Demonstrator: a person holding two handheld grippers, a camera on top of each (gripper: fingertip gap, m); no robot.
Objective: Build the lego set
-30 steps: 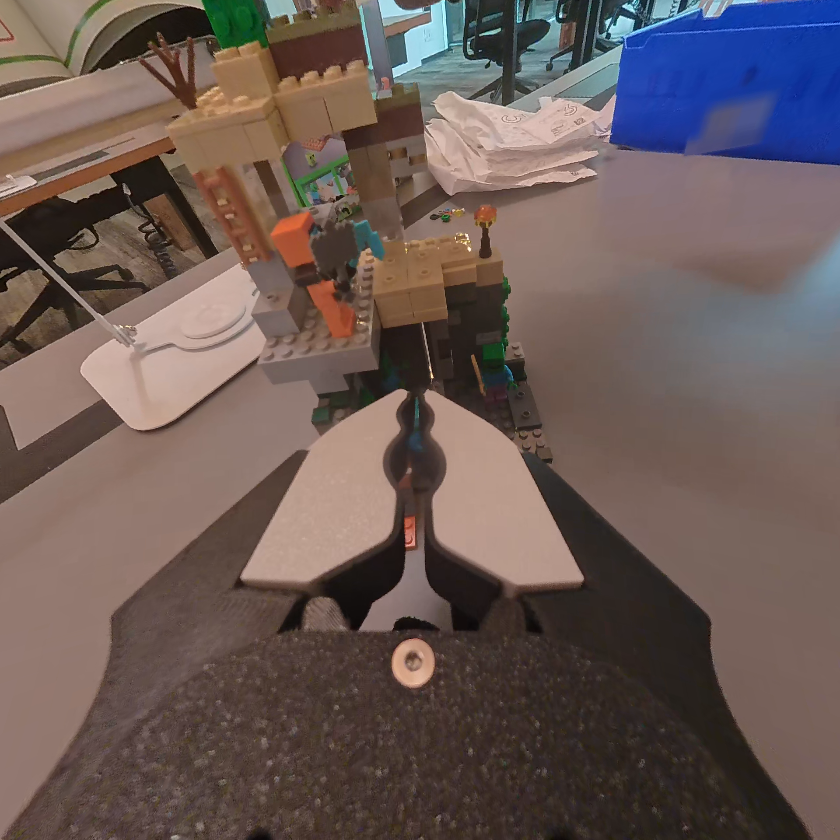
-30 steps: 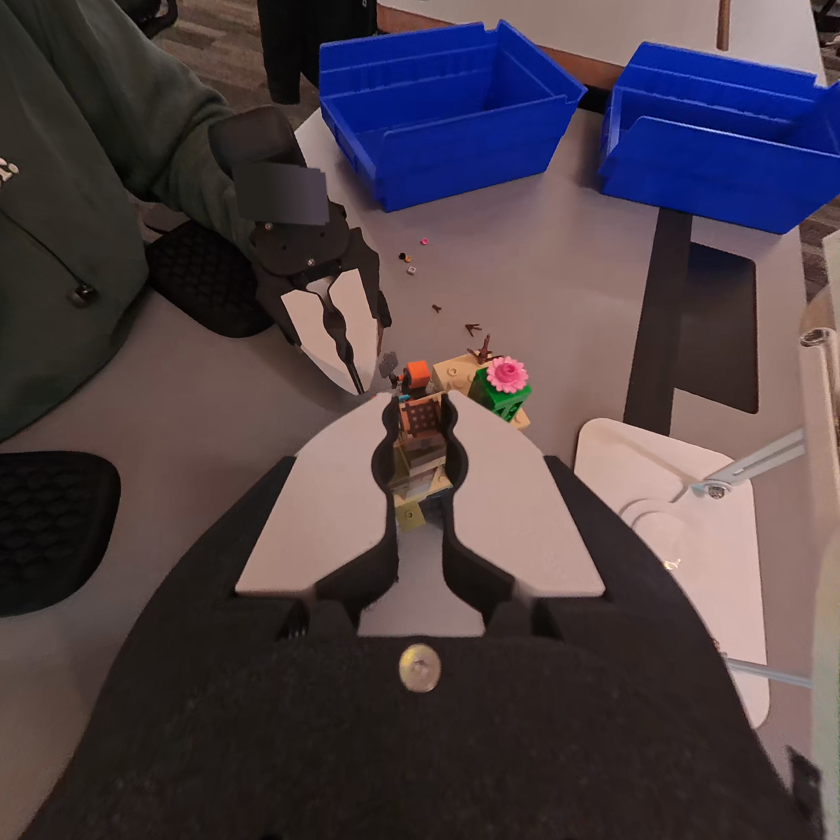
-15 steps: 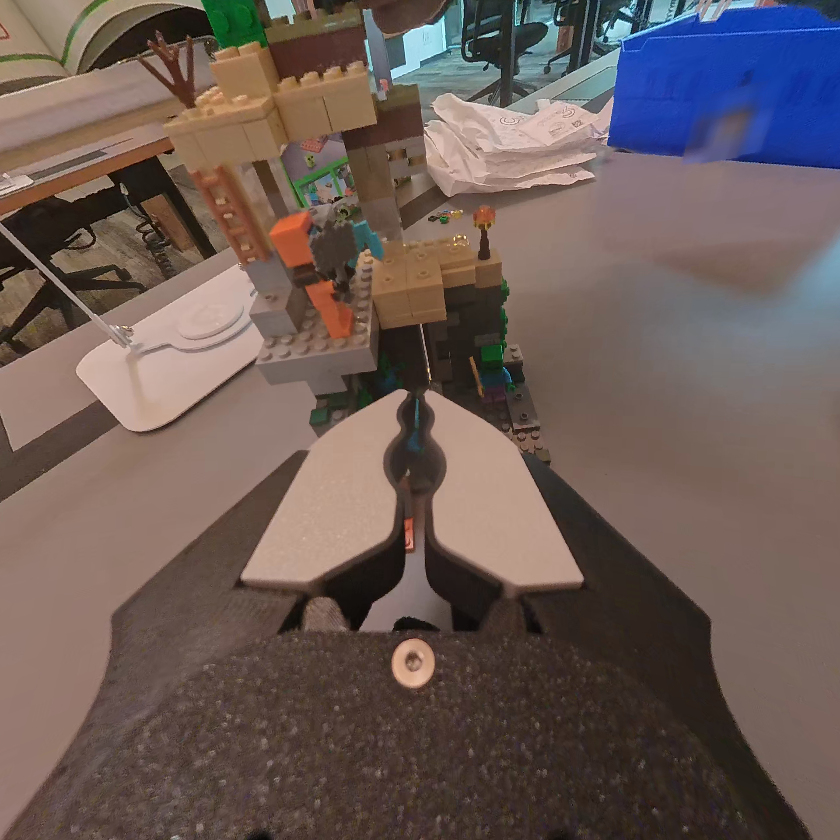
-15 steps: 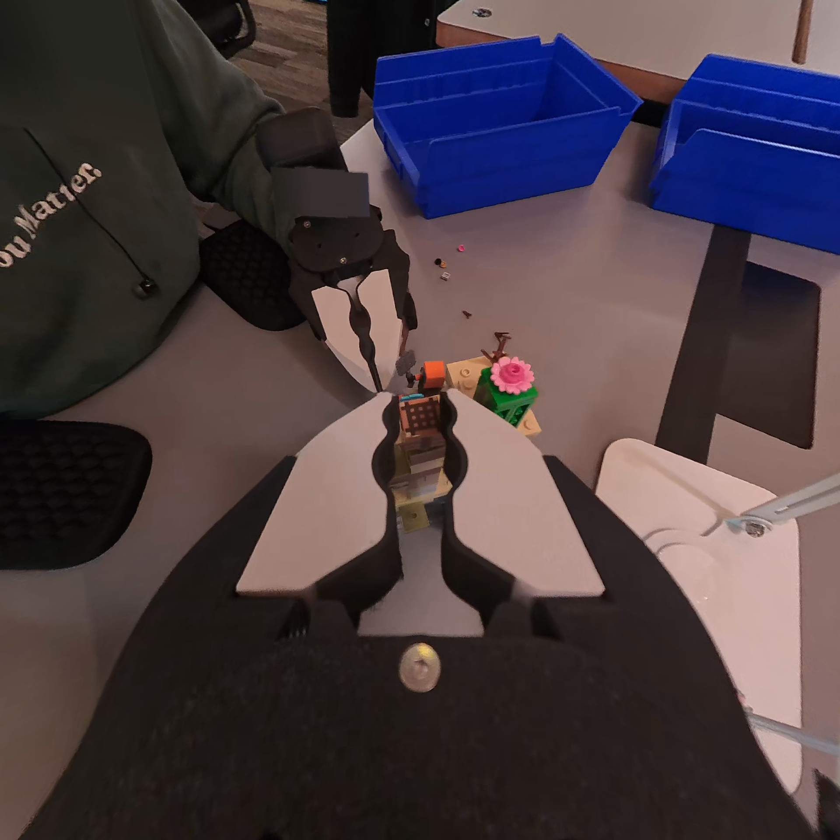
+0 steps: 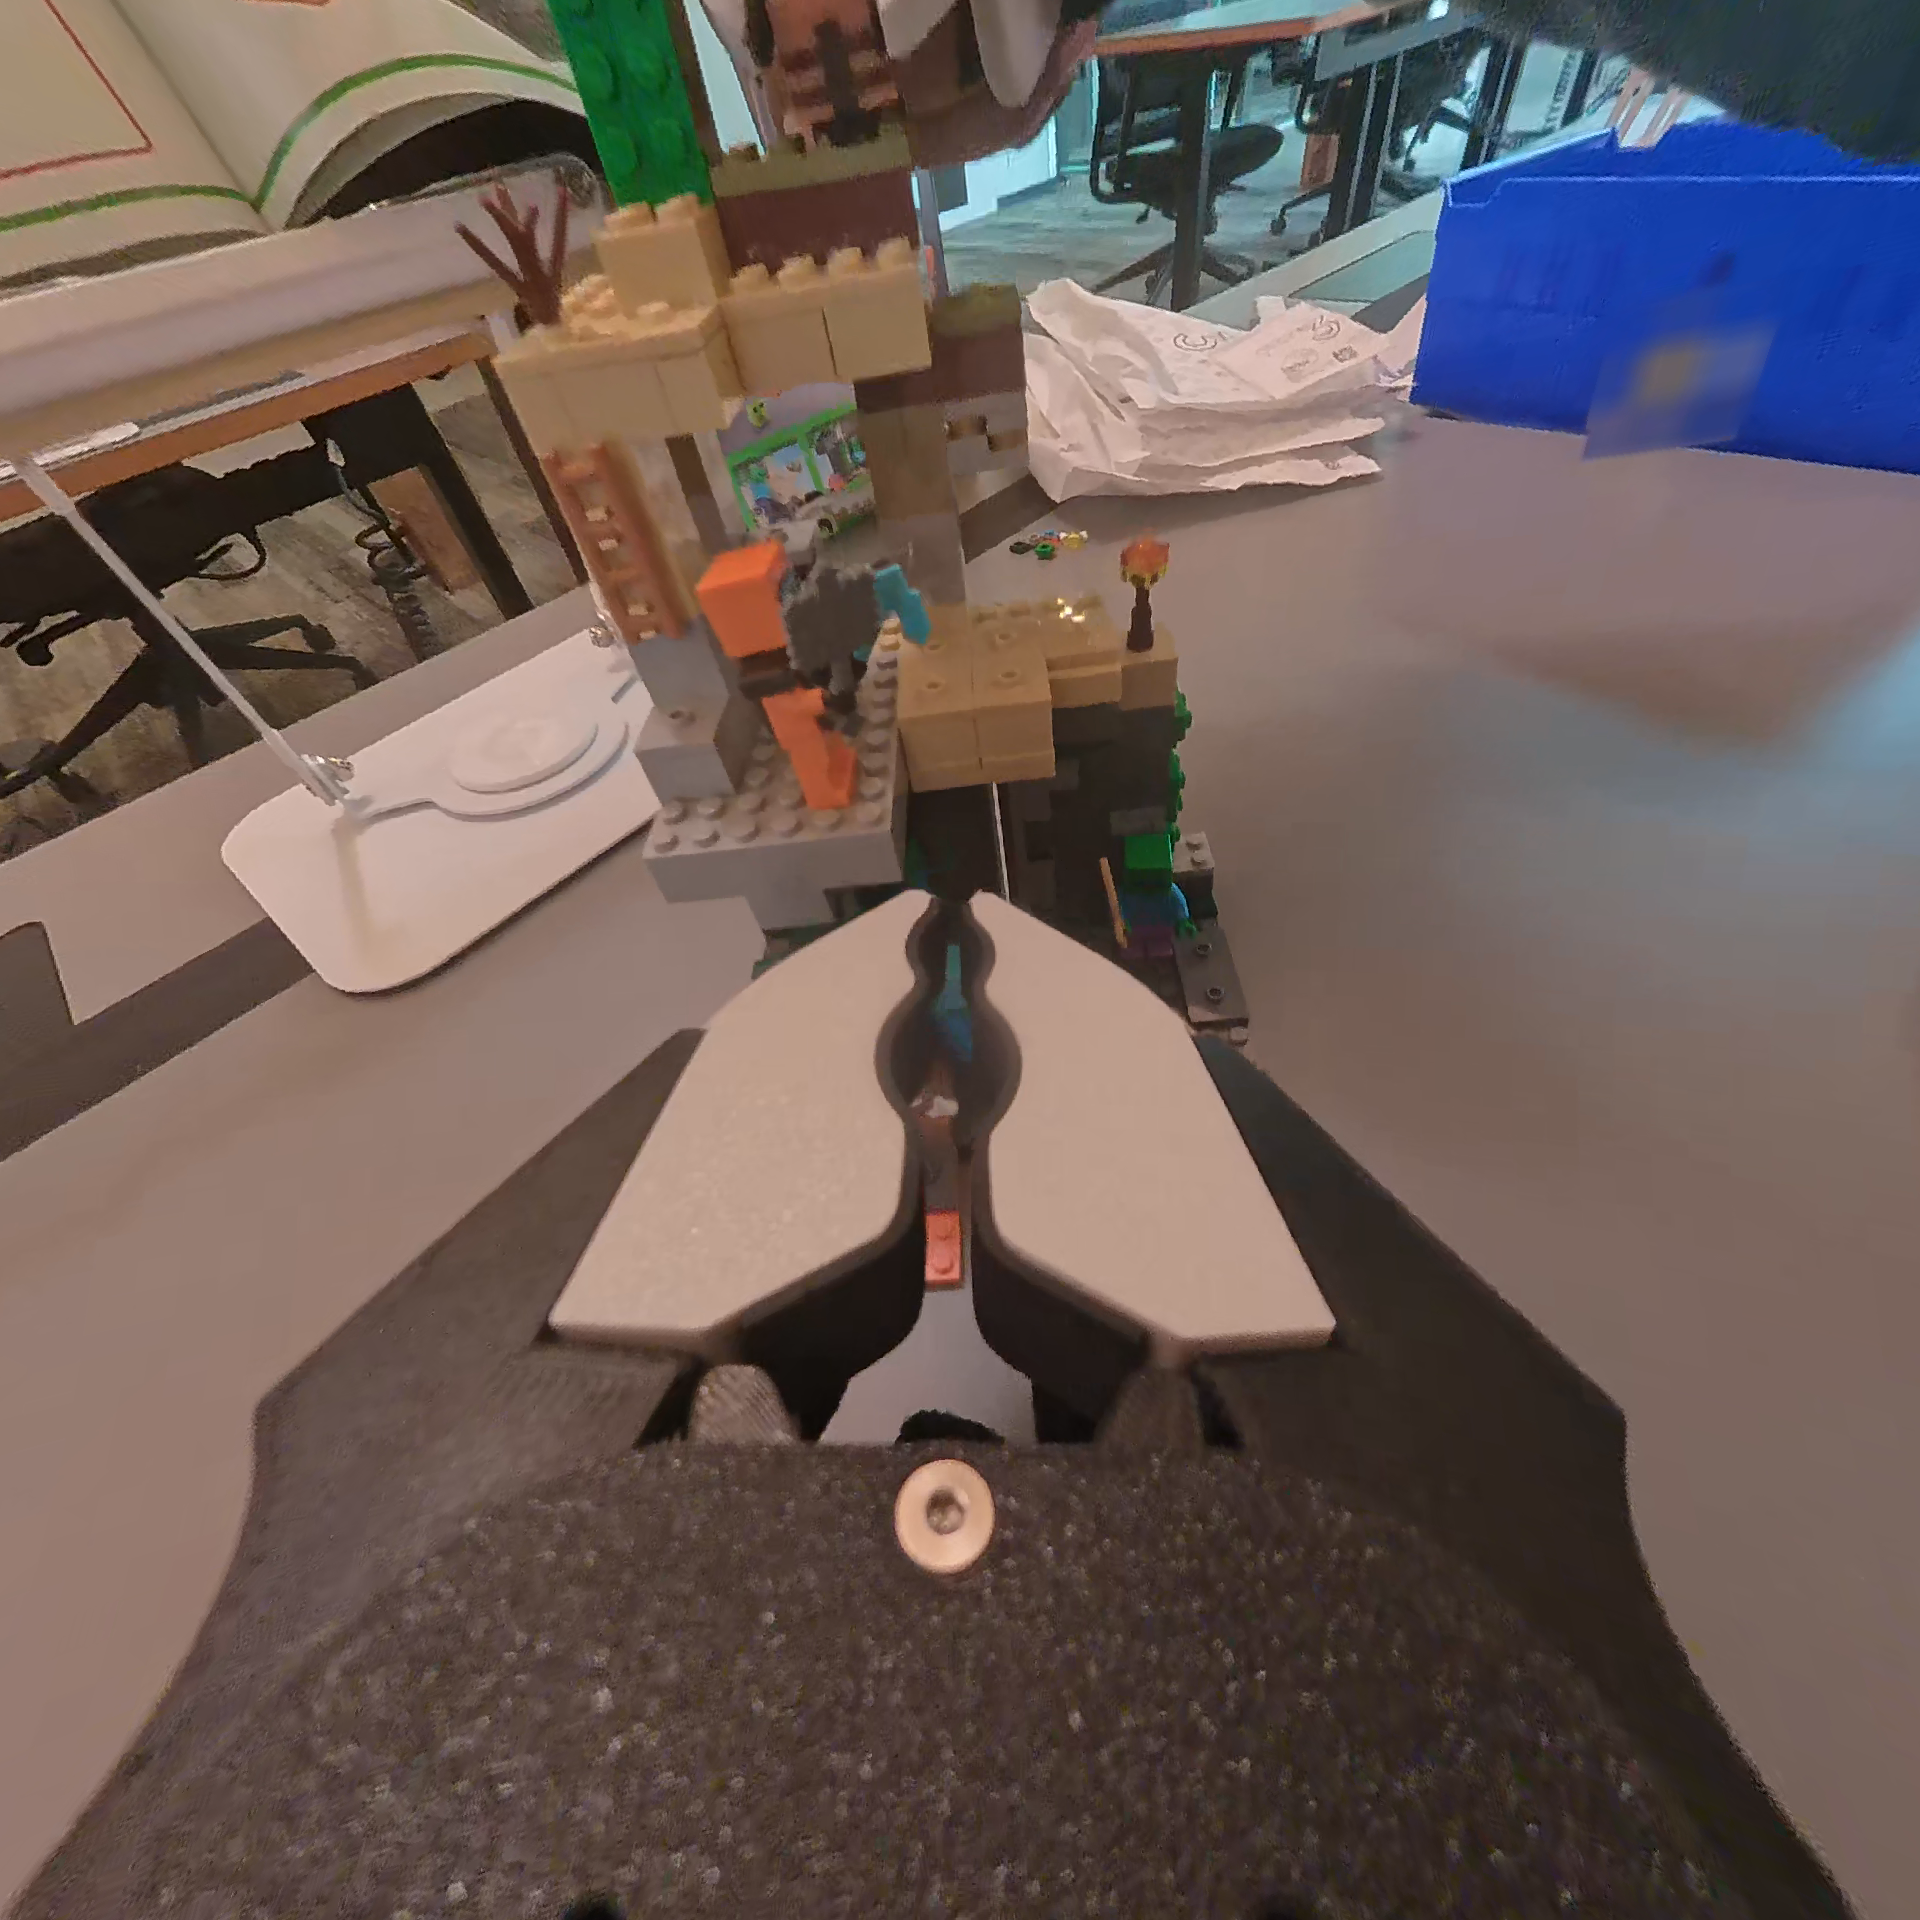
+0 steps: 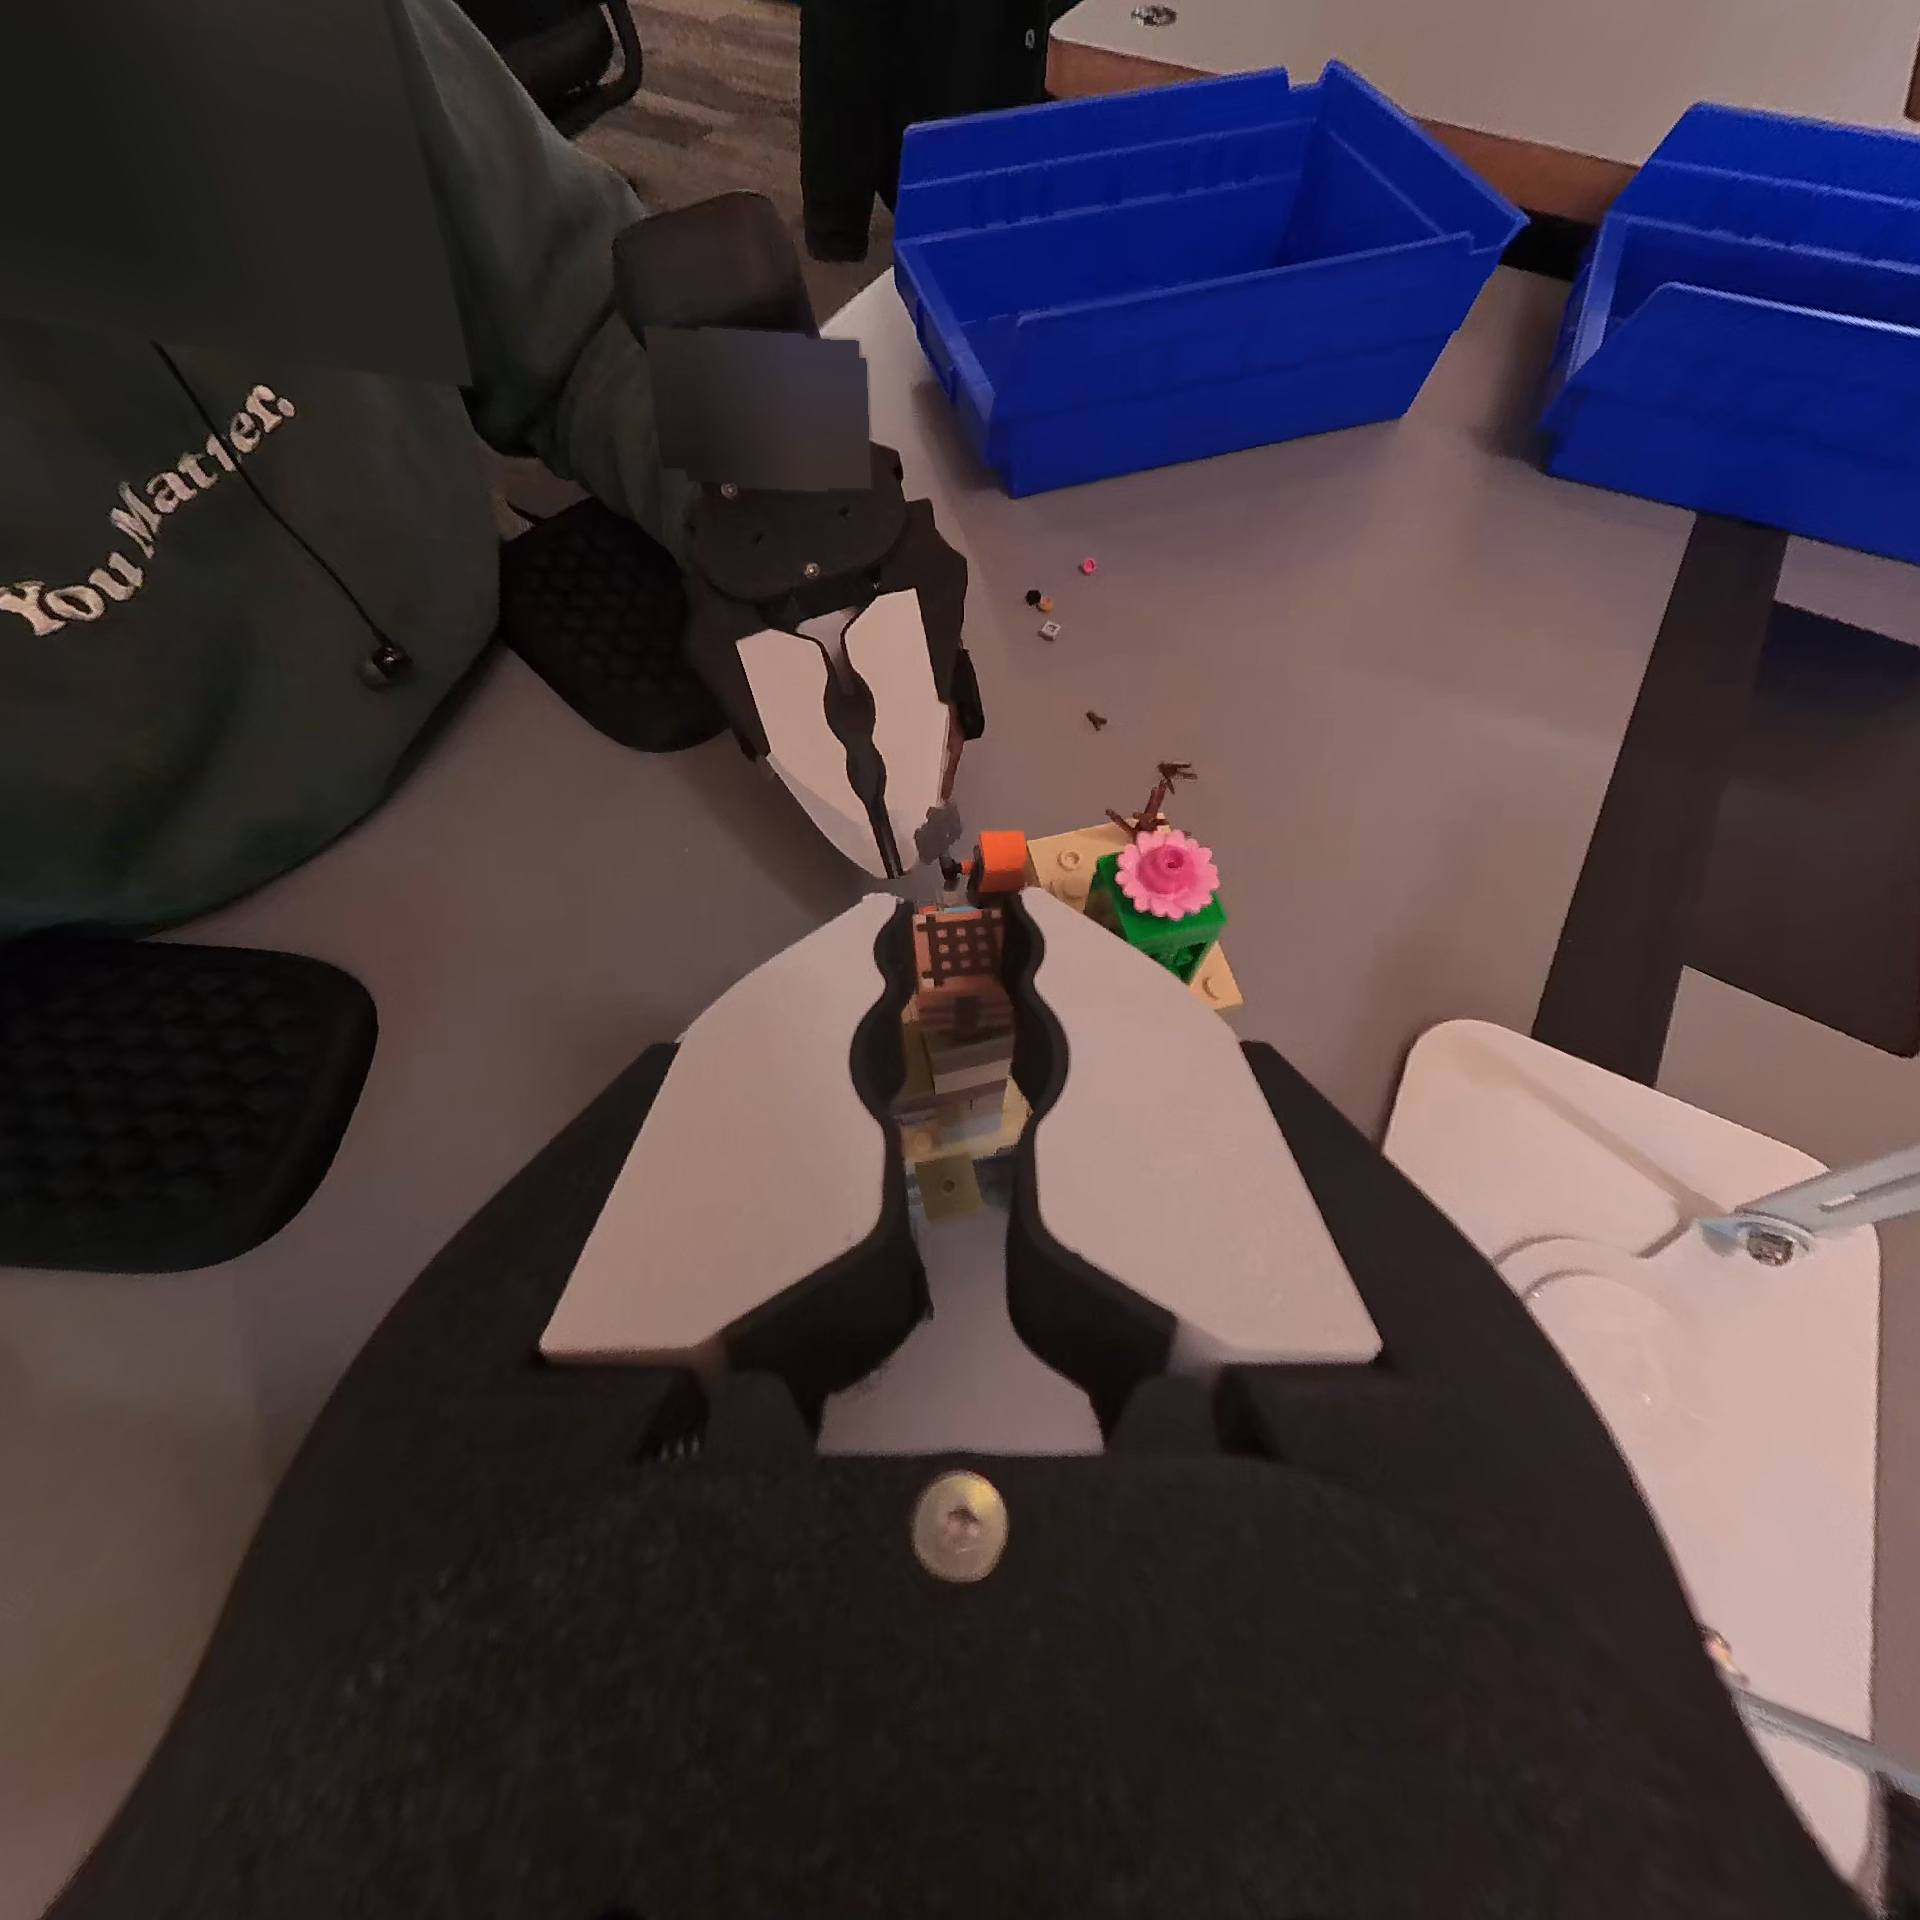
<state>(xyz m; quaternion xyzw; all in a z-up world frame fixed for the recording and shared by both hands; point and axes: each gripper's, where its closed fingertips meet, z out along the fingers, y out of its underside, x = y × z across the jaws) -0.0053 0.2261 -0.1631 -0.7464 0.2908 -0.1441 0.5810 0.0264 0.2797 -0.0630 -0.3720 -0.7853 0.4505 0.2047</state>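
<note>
The lego build [image 5: 810, 436] is a tan and brown tower on a dark base, with an orange figure [image 5: 774, 665] holding a grey axe on a grey ledge. My left gripper [image 5: 951, 909] is shut, low at the front of the base. Blue and red parts show through its gap, and I cannot tell if it pinches any. It also shows in the right wrist view [image 6: 894, 878]. My right gripper [image 6: 961, 914] is shut on the tower's brown top block [image 6: 956, 951] from above. Its white fingers [image 5: 997, 52] show at the top of the left wrist view. A pink flower [image 6: 1164, 868] tops a green block.
Two blue bins [image 6: 1195, 281] [image 6: 1766, 343] stand at the back. A white stand base [image 6: 1662, 1299] lies right of the build. Loose small pieces [image 6: 1049, 603], crumpled paper bags [image 5: 1195, 416], an open booklet [image 5: 208, 125], black pads [image 6: 156, 1091] and a person's green sleeve [image 6: 540, 343] are around. Spacing between my two grippers at the tips: around 12 cm.
The right wrist view has shifted, so the bins, the left gripper and the person sit lower and nearer. The right gripper's fingers now show at the top of the left view. Both grips look unchanged.
</note>
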